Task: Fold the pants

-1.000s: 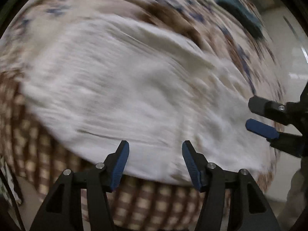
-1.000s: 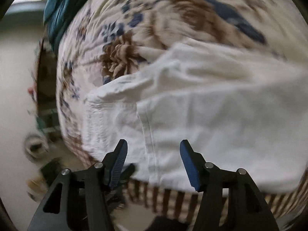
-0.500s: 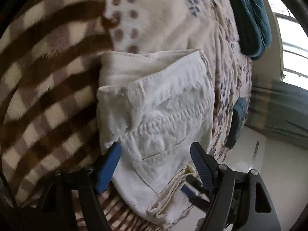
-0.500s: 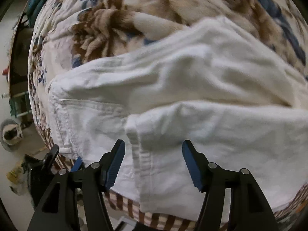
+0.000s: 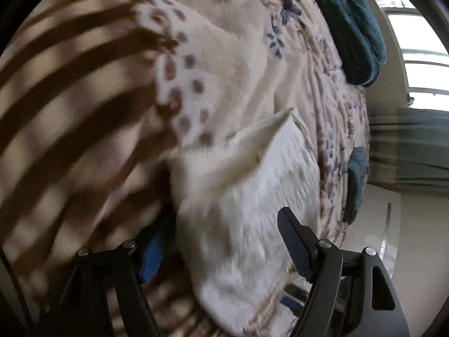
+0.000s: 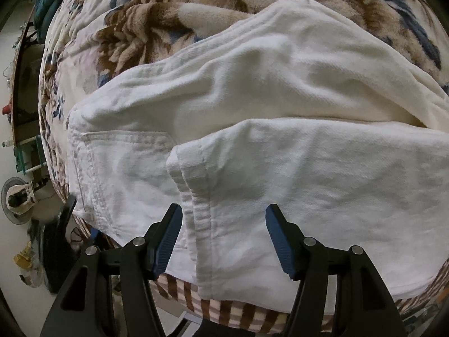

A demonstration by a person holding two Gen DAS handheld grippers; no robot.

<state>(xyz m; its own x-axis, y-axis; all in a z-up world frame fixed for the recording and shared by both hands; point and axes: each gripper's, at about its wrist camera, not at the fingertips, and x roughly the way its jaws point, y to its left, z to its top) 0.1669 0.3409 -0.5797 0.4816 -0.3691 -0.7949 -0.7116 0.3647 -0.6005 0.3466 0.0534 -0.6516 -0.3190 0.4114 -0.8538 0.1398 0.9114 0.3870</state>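
Note:
White pants (image 6: 252, 118) lie partly folded on a patterned blanket (image 6: 157, 28), a hemmed leg end (image 6: 196, 196) laid over the waist and pocket part. My right gripper (image 6: 224, 236) is open, its jaws on either side of that hem near the bed's front edge. In the blurred left wrist view the pants (image 5: 261, 191) lie between my open left gripper's (image 5: 221, 241) jaws; its left finger (image 5: 153, 252) sits half under the cloth edge. A fold corner (image 5: 269, 129) sticks up.
A teal cloth (image 5: 350, 19) lies at the bed's far end, a smaller teal item (image 5: 356, 179) at its edge. Window and curtain (image 5: 415, 151) stand to the right. In the right wrist view, floor clutter and a shelf (image 6: 25, 140) lie left of the bed.
The left gripper has swung and pushed in over the pants' edge, cloth now between its jaws. The right gripper has come closer to the hemmed leg end. Both stay open.

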